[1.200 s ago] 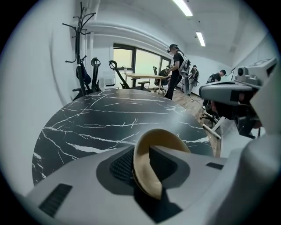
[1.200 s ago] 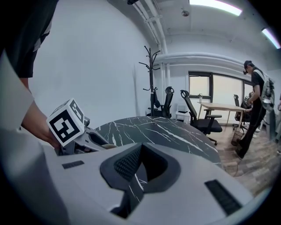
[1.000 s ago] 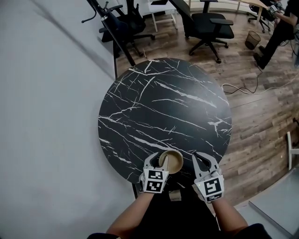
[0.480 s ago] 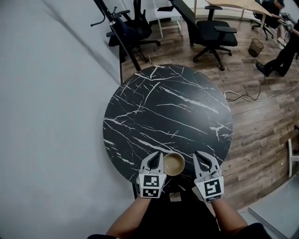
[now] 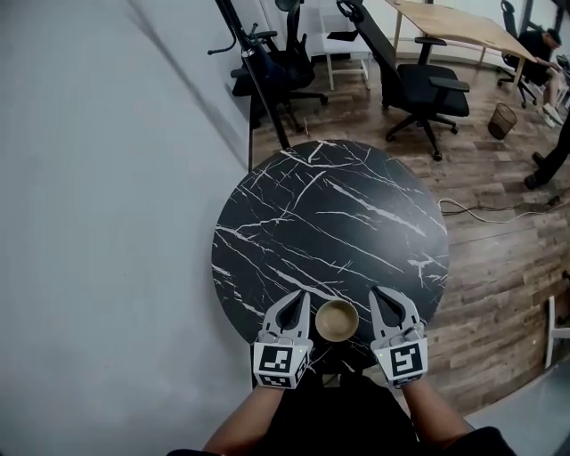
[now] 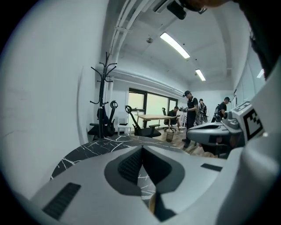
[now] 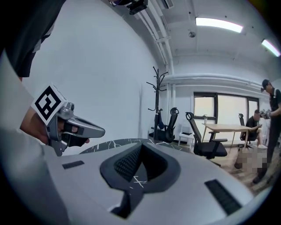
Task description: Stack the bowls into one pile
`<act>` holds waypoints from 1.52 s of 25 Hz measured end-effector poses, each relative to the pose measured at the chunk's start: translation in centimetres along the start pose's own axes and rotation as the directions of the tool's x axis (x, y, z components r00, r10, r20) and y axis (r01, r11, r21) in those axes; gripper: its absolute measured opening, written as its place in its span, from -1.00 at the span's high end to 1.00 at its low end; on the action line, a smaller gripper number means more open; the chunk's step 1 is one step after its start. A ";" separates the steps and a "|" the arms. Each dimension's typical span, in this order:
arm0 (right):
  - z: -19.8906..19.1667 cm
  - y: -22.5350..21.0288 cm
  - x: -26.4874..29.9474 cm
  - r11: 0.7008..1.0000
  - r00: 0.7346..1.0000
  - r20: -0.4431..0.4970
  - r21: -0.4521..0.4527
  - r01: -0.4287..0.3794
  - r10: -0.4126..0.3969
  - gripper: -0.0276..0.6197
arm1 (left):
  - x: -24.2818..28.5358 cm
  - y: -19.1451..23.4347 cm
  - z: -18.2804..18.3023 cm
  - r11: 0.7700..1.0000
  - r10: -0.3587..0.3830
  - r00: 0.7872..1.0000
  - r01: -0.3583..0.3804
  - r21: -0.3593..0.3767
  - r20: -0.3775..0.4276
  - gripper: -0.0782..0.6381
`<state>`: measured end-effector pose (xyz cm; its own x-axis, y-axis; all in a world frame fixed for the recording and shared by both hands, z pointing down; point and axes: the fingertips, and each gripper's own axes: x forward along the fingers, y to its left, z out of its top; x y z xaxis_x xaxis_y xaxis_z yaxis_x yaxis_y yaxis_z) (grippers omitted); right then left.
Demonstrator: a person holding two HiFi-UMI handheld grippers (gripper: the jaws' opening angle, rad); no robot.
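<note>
A tan bowl pile [image 5: 337, 320] sits on the round black marble table [image 5: 329, 214], close to its near edge. My left gripper [image 5: 302, 297] hovers just left of the pile. Its jaws have just been closing, and they now stand shut with nothing between them. In the left gripper view [image 6: 141, 150] the pads meet, and a thin tan sliver [image 6: 152, 205] shows below them. My right gripper [image 5: 377, 293] hangs just right of the pile, shut and empty; its pads [image 7: 139, 151] meet in its own view. Neither gripper touches the pile.
A white wall runs along the table's left side. Beyond the table stand a coat rack [image 5: 254, 71], black office chairs [image 5: 427, 89] and a wooden desk [image 5: 454, 27]. A cable [image 5: 481, 209] lies on the wood floor at the right. People are at the far right.
The left jaws, open at the bowl's rim a second ago, have shut and drawn off it. Both grippers have lifted, and the bowl pile now rests level between them.
</note>
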<state>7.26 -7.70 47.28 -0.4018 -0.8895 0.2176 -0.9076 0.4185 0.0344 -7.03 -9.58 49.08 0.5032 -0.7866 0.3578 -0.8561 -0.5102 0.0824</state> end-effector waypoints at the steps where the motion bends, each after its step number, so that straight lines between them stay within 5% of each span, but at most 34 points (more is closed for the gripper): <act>1: 0.5 0.1 0.1 1.000 1.000 0.008 -0.007 -0.005 0.005 0.89 | -0.3 0.2 0.5 1.000 0.008 1.000 -0.008 0.001 0.015 0.74; 17: 7.8 0.1 -1.3 0.998 0.993 0.117 -0.063 -0.026 0.034 0.90 | -4.4 -0.9 4.8 0.997 0.069 0.984 -0.072 0.011 0.167 0.74; 38: 9.0 0.0 -2.3 0.996 0.987 0.144 -0.067 -0.056 0.066 0.90 | -4.5 -2.7 5.2 0.999 0.045 0.979 -0.045 -0.008 0.198 0.74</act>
<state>7.06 -7.29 38.03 -0.4738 -0.8773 0.0763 -0.8733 0.4793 0.0877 -6.41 -6.50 42.41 0.4772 -0.8623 0.1696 -0.8786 -0.4717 0.0738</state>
